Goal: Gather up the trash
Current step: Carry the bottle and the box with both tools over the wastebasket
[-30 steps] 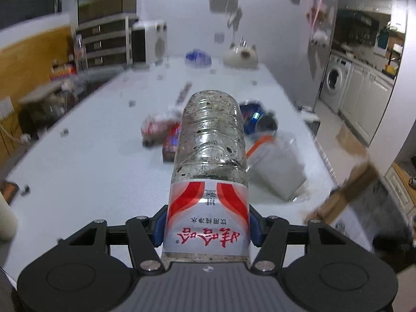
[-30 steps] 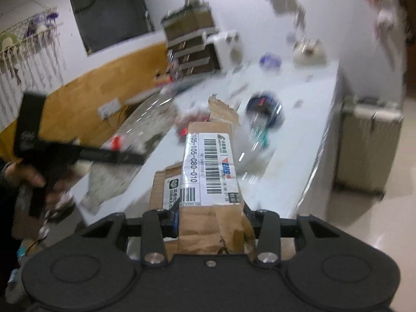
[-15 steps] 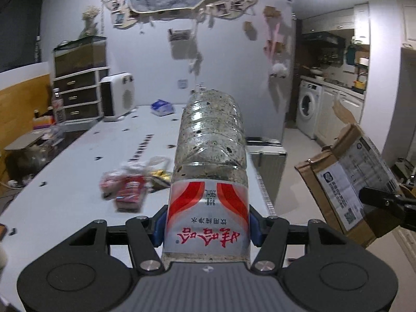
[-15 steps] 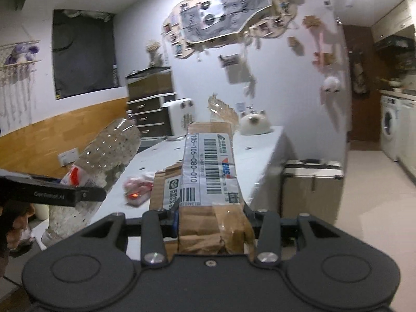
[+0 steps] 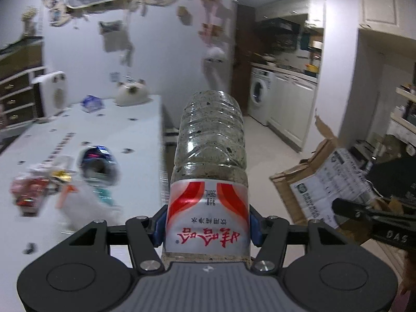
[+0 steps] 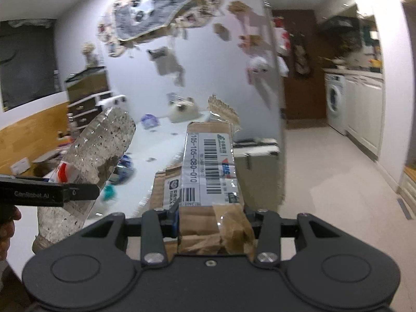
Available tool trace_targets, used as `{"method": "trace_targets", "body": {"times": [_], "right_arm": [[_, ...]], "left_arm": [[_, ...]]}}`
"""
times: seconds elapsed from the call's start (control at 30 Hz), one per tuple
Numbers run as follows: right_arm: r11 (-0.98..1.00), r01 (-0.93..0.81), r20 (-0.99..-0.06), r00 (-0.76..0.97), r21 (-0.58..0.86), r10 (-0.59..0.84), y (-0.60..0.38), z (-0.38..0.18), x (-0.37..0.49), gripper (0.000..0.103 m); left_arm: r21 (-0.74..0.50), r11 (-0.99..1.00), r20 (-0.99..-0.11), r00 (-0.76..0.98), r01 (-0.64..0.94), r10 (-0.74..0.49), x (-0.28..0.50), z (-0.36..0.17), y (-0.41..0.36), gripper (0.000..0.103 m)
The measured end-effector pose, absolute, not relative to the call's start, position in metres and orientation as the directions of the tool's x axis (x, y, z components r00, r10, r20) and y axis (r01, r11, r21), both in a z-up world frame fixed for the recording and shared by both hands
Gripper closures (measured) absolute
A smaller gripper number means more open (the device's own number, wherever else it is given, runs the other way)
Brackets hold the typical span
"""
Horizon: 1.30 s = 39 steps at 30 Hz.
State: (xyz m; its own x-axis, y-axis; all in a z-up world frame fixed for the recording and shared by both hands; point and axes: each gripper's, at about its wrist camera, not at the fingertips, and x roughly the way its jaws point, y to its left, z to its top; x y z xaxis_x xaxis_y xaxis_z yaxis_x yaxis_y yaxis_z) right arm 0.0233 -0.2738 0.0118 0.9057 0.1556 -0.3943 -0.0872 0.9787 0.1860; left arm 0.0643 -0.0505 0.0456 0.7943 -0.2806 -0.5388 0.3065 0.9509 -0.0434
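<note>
My left gripper [image 5: 208,230] is shut on a clear plastic bottle [image 5: 209,156] with a red and white label, held up in the air beside the white table [image 5: 85,140]. My right gripper [image 6: 212,219] is shut on a torn cardboard box [image 6: 208,166] with a barcode label. The box also shows at the right of the left wrist view [image 5: 325,179], and the bottle shows at the left of the right wrist view [image 6: 98,153]. More trash lies on the table: a red wrapper [image 5: 28,195], a blue can [image 5: 97,162] and a clear bag [image 5: 85,208].
A white cat figure [image 5: 131,95] and a blue packet [image 5: 91,102] stand at the table's far end. A suitcase [image 6: 256,161] stands beside the table. A washing machine [image 5: 260,95] and white cabinets [image 5: 291,109] line the right side. Light floor [image 6: 325,182] lies ahead.
Both grippers have swung right, away from the table and toward the kitchen side. The bottle and the box stay gripped.
</note>
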Motion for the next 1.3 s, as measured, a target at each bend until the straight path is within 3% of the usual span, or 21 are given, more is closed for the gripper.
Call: {"method": "trace_targets", "body": {"times": [0.2, 0.63, 0.93, 1.3], "right_arm": [[0.976, 0.009, -0.434, 0.897, 0.219, 0.089, -0.322, -0.024, 0.018, 0.061], [0.948, 0.207, -0.624, 0.781, 0.243, -0.010, -0.384, -0.142, 0.052, 0.061], [0.928, 0.285, -0.752, 0.659, 0.241, -0.007, -0.389, -0.239, 0.097, 0.061], [0.954, 0.233, -0.862, 0.504, 0.188, 0.047, -0.361, -0.340, 0.166, 0.060]], "left_arm": [[-0.080, 0.927, -0.597, 0.728, 0.366, -0.339, 0.082, 0.008, -0.110, 0.043], [-0.201, 0.916, -0.767, 0.526, 0.348, -0.368, 0.145, -0.132, -0.193, 0.043], [-0.257, 0.942, -0.883, 0.343, 0.217, -0.320, 0.206, -0.259, -0.192, 0.043], [-0.301, 0.950, -0.930, 0.196, 0.076, -0.311, 0.265, -0.368, -0.177, 0.043]]}}
